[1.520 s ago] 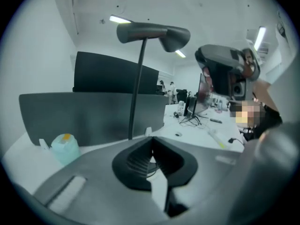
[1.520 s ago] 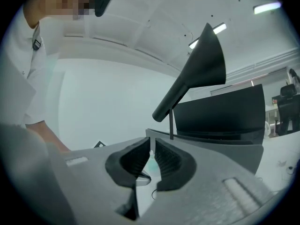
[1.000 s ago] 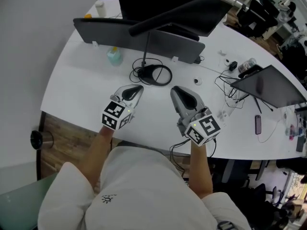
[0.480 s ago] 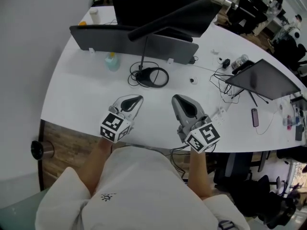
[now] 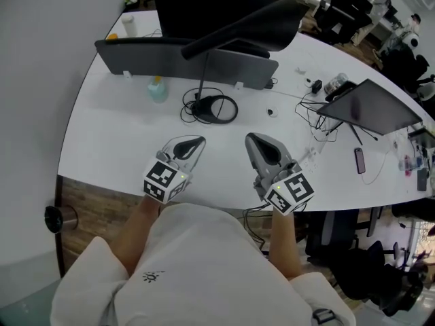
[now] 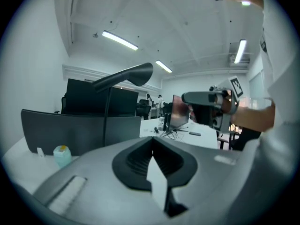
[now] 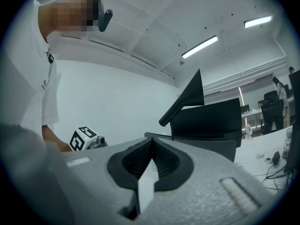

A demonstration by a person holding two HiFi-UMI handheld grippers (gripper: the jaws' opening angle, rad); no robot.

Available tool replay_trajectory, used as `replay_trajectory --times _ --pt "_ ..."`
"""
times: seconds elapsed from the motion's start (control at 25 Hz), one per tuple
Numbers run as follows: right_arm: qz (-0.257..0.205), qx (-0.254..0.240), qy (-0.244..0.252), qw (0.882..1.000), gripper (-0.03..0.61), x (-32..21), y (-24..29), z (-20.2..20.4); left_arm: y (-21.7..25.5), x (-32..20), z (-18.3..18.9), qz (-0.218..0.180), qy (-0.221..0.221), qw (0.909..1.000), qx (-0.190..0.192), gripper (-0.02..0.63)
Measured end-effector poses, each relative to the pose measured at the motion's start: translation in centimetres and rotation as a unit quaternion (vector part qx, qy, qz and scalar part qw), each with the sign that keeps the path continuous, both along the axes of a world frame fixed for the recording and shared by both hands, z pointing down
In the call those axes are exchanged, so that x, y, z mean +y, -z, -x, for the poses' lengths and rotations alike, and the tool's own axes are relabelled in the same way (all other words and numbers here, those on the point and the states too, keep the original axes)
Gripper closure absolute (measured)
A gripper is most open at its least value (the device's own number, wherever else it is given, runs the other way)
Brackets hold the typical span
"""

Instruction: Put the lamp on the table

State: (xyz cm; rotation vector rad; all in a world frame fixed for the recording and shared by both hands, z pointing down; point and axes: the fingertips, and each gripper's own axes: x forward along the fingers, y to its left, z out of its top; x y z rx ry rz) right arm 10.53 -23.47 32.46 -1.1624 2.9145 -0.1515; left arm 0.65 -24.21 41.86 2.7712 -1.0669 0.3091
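We find left tool (image 5: 197, 141) and right tool (image 5: 250, 138) pressed together, empty (right just closed). Ahead, the lamp's (image 5: 224, 34) looped cable (image 5: 235, 107) could snag them, tipping it.

Bright ceiling strip light, fisheye edges

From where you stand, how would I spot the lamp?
Find the curved white table and the dark divider panel across it. In front of the panel stands the lamp: unlike the squat pale green bottle nearby, it is a thin black stem on a round base, topped by a long slanted bar.
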Motion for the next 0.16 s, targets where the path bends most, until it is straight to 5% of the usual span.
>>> replay_trajectory --times 0.16 --pt "0.003 -0.011 0.005 1.000 0.578 -0.27 0.24 0.36 0.05 -0.57 0.24 -0.002 -0.002 1.0000 -0.001 0.618"
